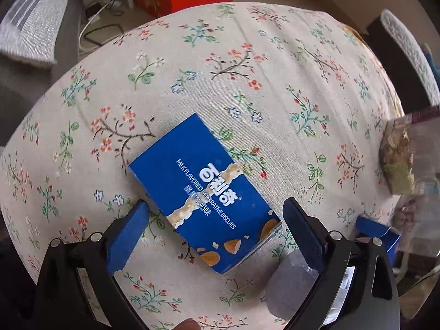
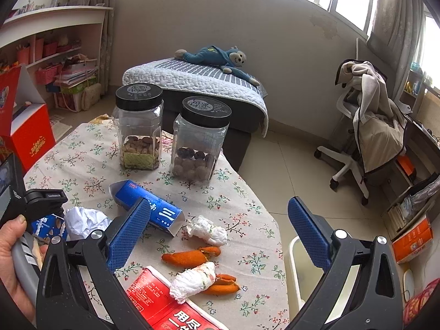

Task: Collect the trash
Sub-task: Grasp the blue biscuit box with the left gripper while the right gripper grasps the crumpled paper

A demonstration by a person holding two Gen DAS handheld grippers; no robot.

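Note:
A blue biscuit box (image 1: 203, 192) lies flat on the floral tablecloth (image 1: 220, 68). My left gripper (image 1: 217, 214) is open and hovers just above it, one finger on each side of its near end. My right gripper (image 2: 220, 220) is open and empty above the table's right part. Below it lie a blue carton (image 2: 148, 206), orange peels (image 2: 189, 255), two crumpled white tissues (image 2: 206, 231) (image 2: 192, 280), a red packet (image 2: 159, 299) and a crumpled white paper (image 2: 82, 220). The biscuit box shows at the left edge (image 2: 46, 225).
Two black-lidded plastic jars of nuts (image 2: 139, 129) (image 2: 202, 140) stand at the table's far side. A red gift box (image 2: 24, 137) stands left of the table. A white bin (image 2: 299, 269) is beside the table's right edge. An office chair (image 2: 365, 129) is beyond.

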